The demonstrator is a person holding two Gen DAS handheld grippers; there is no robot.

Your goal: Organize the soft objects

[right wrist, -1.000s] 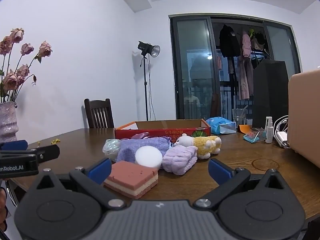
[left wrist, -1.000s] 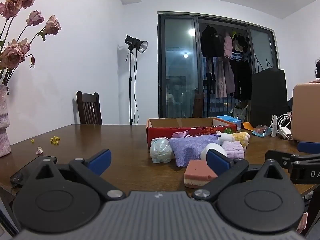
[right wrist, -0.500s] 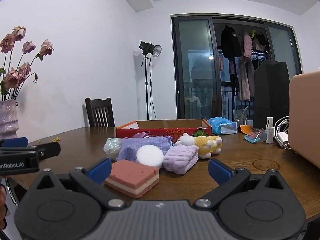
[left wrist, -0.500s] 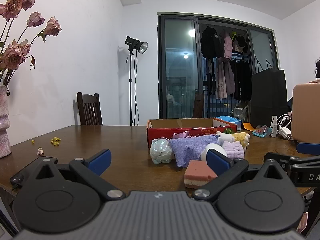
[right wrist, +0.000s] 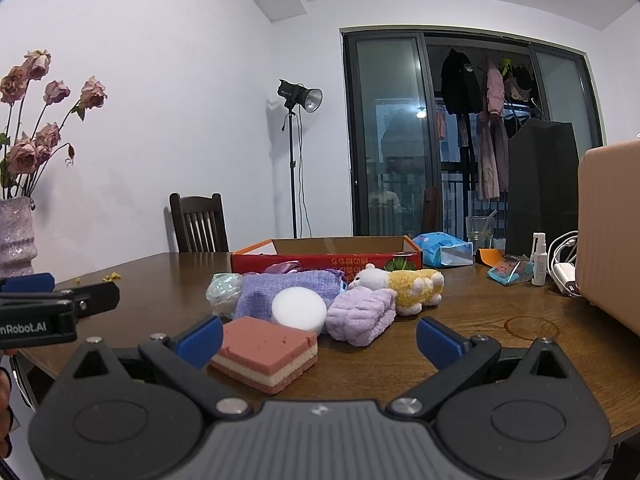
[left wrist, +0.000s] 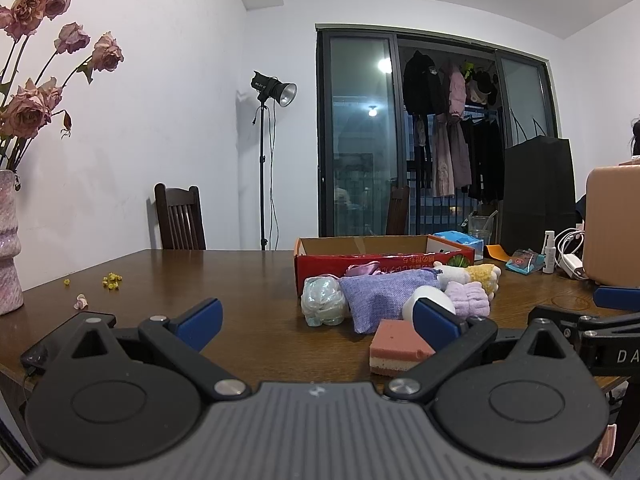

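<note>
Nothing moved; both tongs, left [left wrist: 316, 316] and right [right wrist: 319, 336], spread, empty. Right: straddle sponge [right wrist: 266, 354] dead ahead, squeeze lightly.

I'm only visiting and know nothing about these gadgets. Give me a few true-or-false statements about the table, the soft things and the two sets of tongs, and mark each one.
1. Both tongs, the left tongs and the right tongs, are open and hold nothing. True.
2. The pink layered sponge block lies inside the red cardboard box. False: it lies on the brown wooden table, in front of the box.
3. The white round sponge puff sits just behind the pink block. True.
4. The yellow and white plush animal stands on the dark wooden chair. False: it lies on the table beside the folded lilac towel.
5. The vase of dried pink roses has tipped over. False: it stands upright.
</note>
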